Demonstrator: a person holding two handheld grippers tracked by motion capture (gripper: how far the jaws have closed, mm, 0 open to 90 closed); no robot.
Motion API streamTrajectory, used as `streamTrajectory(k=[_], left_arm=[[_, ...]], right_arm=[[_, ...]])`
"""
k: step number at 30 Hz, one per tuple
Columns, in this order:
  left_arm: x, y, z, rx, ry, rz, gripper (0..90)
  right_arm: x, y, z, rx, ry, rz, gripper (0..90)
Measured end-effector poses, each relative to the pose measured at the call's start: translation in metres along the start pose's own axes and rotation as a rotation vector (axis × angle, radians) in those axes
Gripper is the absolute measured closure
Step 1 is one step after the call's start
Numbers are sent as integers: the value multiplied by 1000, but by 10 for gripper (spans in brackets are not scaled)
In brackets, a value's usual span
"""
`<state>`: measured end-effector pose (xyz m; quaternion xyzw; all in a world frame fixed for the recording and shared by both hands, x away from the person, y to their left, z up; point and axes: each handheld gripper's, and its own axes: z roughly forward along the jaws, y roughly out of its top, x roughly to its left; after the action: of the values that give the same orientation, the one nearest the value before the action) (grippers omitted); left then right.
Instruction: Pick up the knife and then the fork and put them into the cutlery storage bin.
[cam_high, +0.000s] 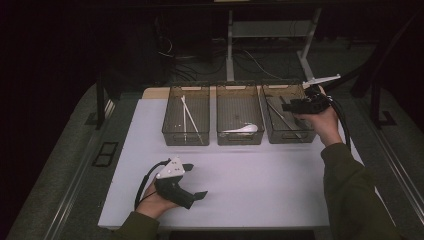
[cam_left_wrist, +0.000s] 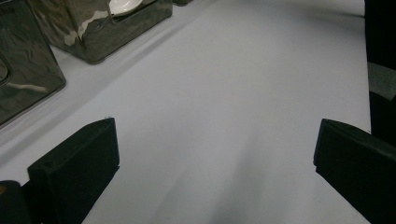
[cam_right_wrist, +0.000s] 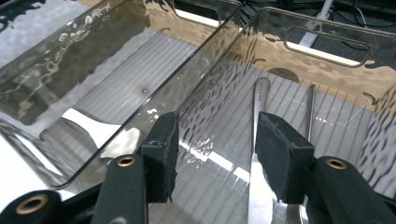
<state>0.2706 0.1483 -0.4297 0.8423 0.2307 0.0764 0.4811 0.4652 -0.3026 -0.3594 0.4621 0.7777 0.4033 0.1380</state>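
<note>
Scene: three clear bins are lined up along the far edge of the worktop (cam_high: 240, 200), which is covered with a white sheet.
Left bin (cam_high: 185, 115): white chopsticks (cam_high: 190, 119) are held in it, lying lengthwise.
Middle bin (cam_high: 239, 114): a white spoon (cam_high: 242, 129) is seen lying at its near end.
Right bin (cam_high: 286, 113): metal cutlery (cam_right_wrist: 259, 140) is seen on its ribbed floor, a long shiny handle and a thinner piece beside it; which kind of cutlery cannot be told.
Right gripper (cam_right_wrist: 217, 154): it is held over the right bin, near the far right corner of the worktop, pointed down into it. The jaws are parted moderately and nothing is gripped. The shiny handle is seen just under the right-hand jaw, not between the two.
Left gripper (cam_high: 192, 181): it is rested near the front edge of the worktop, towards the left, well apart from the bins. The jaws are spread wide over bare sheet and nothing is held.
Step in hand: judged to be the sorting of tableware into bins, with the right gripper either poised to pick a metal piece or just clear of one that was set down; which of these cannot be told.
Next move: if a pick is meant, the jaws need to be shifted sideways to straddle the handle, lowered close to the bin floor and closed squarely, since a thin, slick handle is likely to slip. The bin walls should be avoided.
</note>
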Motion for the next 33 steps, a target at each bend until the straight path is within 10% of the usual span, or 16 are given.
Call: streamTrajectory(k=[14,33], left_arm=[[1,0,0,-8,3,-11,0],[2,-1,1,-3,8,-11,0]], right_arm=[[5,-21,-9,-58,57,35,314],[42,-47,-24,-66,13,-83,219]])
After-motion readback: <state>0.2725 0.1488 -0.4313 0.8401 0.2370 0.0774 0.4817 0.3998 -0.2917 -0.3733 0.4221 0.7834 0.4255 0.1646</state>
